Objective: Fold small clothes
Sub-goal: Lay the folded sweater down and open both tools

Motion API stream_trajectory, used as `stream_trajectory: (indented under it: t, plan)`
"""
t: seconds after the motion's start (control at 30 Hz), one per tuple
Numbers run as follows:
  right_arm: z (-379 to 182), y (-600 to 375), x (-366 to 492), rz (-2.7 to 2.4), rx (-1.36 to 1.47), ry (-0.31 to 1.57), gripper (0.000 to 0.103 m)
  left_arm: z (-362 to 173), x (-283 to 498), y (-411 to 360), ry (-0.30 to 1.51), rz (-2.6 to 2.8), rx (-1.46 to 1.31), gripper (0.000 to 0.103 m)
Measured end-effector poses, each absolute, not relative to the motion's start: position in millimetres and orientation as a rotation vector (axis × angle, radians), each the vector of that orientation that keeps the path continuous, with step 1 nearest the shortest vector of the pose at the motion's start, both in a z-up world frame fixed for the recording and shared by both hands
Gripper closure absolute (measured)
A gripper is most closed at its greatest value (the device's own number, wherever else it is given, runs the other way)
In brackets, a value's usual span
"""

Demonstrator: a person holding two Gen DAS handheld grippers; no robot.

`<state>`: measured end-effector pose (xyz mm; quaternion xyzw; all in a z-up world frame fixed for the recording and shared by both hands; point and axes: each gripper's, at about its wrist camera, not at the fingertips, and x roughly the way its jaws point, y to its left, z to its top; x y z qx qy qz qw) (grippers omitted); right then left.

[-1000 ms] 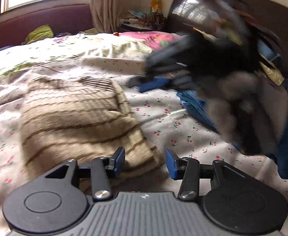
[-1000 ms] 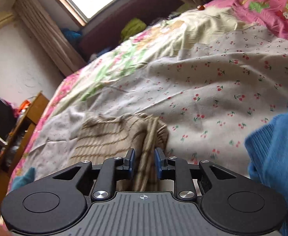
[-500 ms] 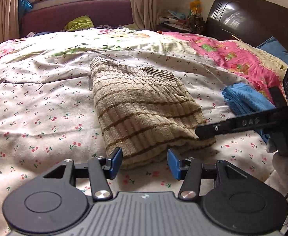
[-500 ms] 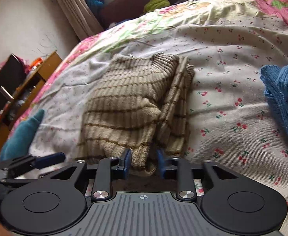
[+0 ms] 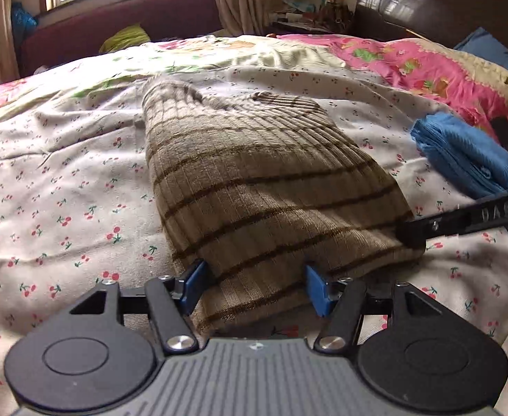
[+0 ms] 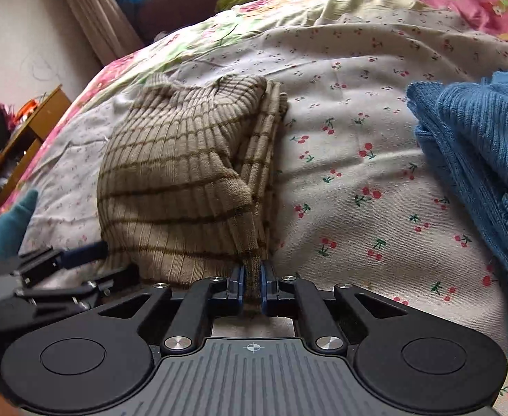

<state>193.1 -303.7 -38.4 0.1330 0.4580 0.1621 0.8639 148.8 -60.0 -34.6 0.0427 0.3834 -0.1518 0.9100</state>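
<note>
Lying across the middle of both views, the striped beige sweater (image 5: 254,187) sits partly folded on the cherry-print bedsheet (image 5: 63,208), its ribbed collar end toward the top of the frame and its near hem at the lower centre.

The risk from here, as I judge it, is an uneven lift. Only one corner is actually pinched, so if that side rises or pulls first, the loose layers could slide apart and the fold already made on the sweater's right edge could open. The knit looks soft and thick, and a narrow bite on a few layers could slip out.

The right gripper (image 6: 252,286) is clenched on a thin bunch of the sweater's near edge at the lower centre of its own view; the jaws are nearly together with the fabric sandwiched between the blue pads. In the left wrist view the same tool shows as a black finger reaching in from the right edge to the sweater's lower right corner.

The left gripper (image 5: 254,289) is spread wide, grasping nothing yet. Its blue pads (image 5: 193,286) straddle the near hem at the bottom centre, with cloth lying between them and touching or nearly touching both.

A blue knit garment (image 6: 479,159) lies on the sheet at the right of both frames, apart from the sweater.
</note>
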Motion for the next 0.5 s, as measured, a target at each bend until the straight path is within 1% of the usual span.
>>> stream_trajectory:
  t: [0.03,0.07,0.2,0.27,0.3,0.33,0.37,0.5]
  plan:
    - [-34,-305,194,0.346,0.279,0.960,0.088,-34,148,-60,0.788,-0.316,0.091,0.033]
    - [-30,-307,195,0.349,0.284,0.958,0.087,-34,148,-61,0.785,-0.318,0.085,0.033]
    - [2,-312,195,0.323,0.310,0.889,0.086,-36,148,-56,0.777,-0.322,0.038,0.033]
    - [14,-311,204,0.313,0.317,0.846,0.083,-36,147,-56,0.771,-0.324,0.029,0.033]
    - [17,-308,212,0.317,0.321,0.834,0.078,-37,147,-56,0.767,-0.324,0.030,0.033]
    - [17,-303,221,0.313,0.325,0.831,0.070,-37,146,-57,0.764,-0.324,0.030,0.032]
    - [15,-298,232,0.302,0.327,0.837,0.068,-37,146,-57,0.762,-0.324,0.030,0.032]
    - [-3,-281,279,0.264,0.374,0.859,0.068,-36,146,-55,0.757,-0.328,0.012,0.032]
